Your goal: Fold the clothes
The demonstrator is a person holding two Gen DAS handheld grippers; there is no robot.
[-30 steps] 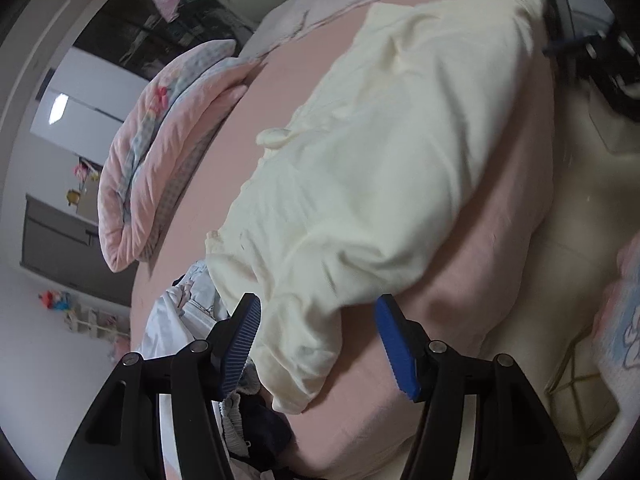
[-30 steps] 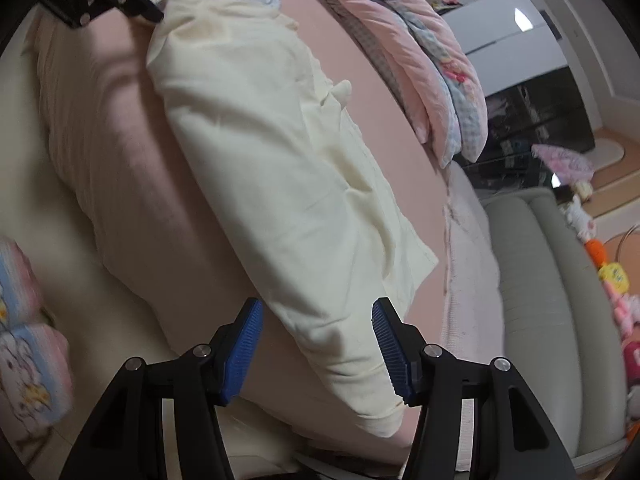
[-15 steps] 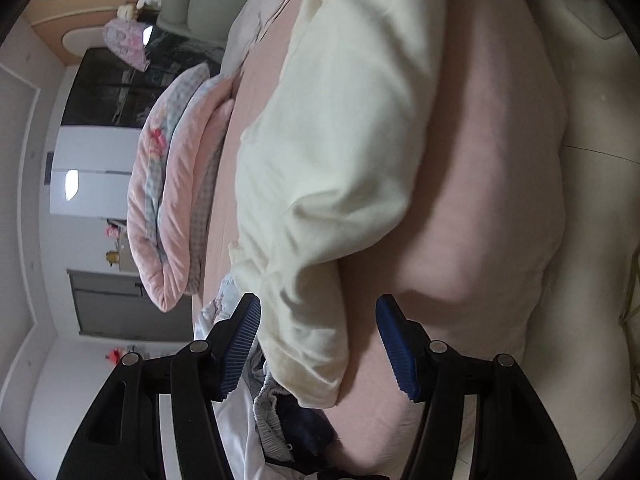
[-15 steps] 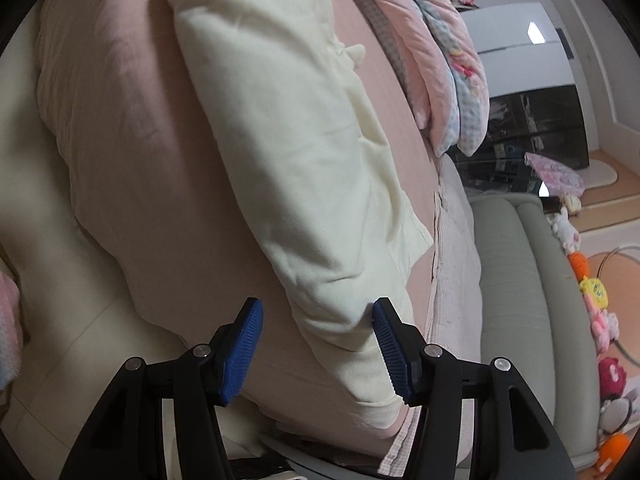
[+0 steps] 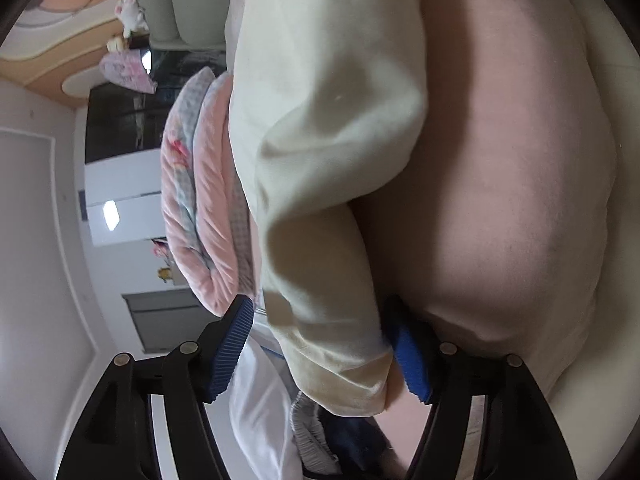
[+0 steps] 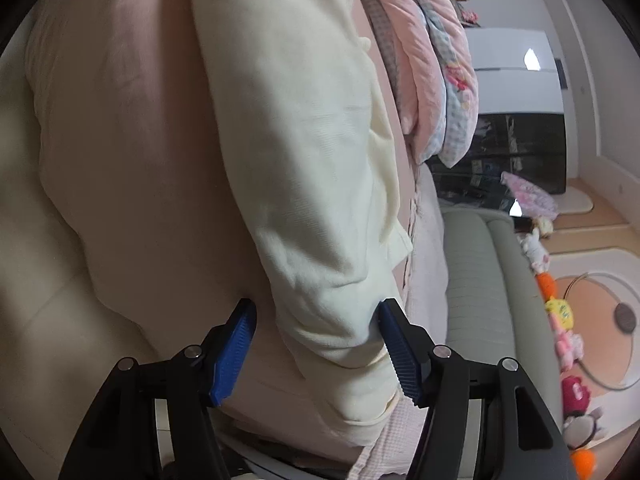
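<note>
Cream garment [image 5: 328,128] lying lengthwise on pink bed sheet [image 5: 500,184], left gripper [image 5: 324,350] jaws wide, straddling one garment end, right gripper [image 6: 316,346] jaws wide around the other end, pink quilt [image 6: 424,52] beside.

Folded pink quilt [image 6: 432,60] (patterned), stuffed toys [image 6: 560,312] beyond

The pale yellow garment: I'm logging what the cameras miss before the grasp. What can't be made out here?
- Pale yellow garment: far end cut off by the top edge in the left wrist view; garment type unclear.
- Its underside: hidden against the pink bedsheet in both views.
- Dark blue and white clothes: mostly covered by the garment and left gripper.
- Right gripper: contact with the cloth unclear.
</note>
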